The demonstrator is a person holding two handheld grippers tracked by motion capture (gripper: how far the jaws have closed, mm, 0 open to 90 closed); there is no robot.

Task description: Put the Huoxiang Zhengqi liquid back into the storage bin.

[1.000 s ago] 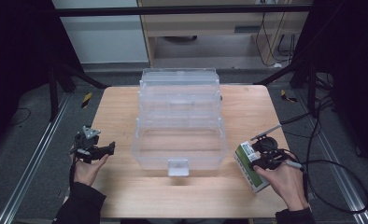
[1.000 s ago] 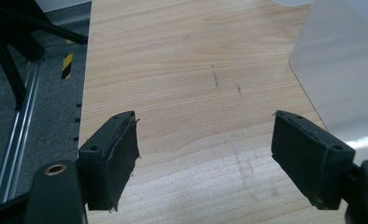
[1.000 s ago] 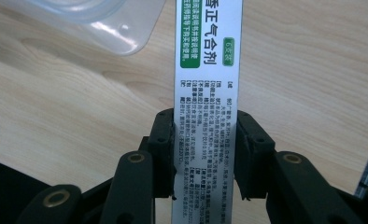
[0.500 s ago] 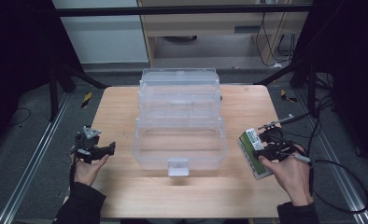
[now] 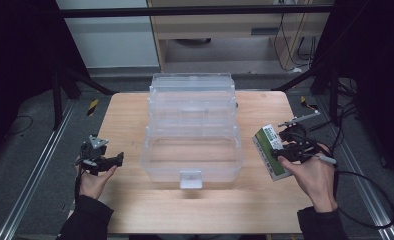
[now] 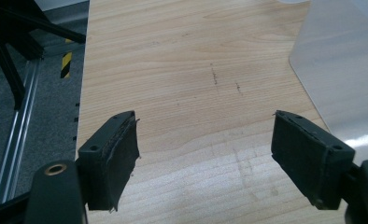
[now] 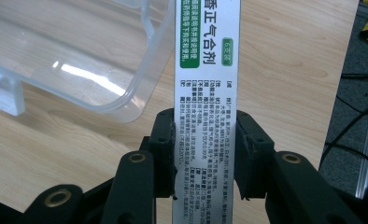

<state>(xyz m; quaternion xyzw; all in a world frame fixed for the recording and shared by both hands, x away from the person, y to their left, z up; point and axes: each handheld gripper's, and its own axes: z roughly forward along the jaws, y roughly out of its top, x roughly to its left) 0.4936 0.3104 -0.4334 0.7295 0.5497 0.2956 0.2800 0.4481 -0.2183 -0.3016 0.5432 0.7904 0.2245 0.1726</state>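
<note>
Dark flooring and black frame legs surround a pale wooden counter (image 5: 135, 115) in the high view, with a cabinet and loose cables behind it. At the middle of the counter stands a clear plastic organiser box (image 5: 192, 125), opened out in stepped tiers, its front tray lowest and nearest the person, a small latch tab at its front edge. The left tongs (image 5: 116, 160) rest in the person's left hand (image 5: 92, 180) near the counter's left edge, well apart from the box, their jaws spread and holding nothing. At the right side, the right tongs (image 5: 280, 150) sit in the right hand (image 5: 312, 177) and clasp a green-and-white medicine carton (image 5: 270, 150), which is just beside the right wall of the box's front tray.

From the left gripper view, the two black jaws stand wide apart over bare wood grain, nothing between them; a frosted corner of the box fills the upper right, and the grey floor with a yellow-and-black strip lies off the counter's edge at left.

From the right gripper view, the jaws press against both long sides of the carton (image 7: 205, 93), which runs straight up the frame with its printed white face and green band toward the camera. The rounded corner of the clear tray (image 7: 79, 60) lies to its left, close by.
</note>
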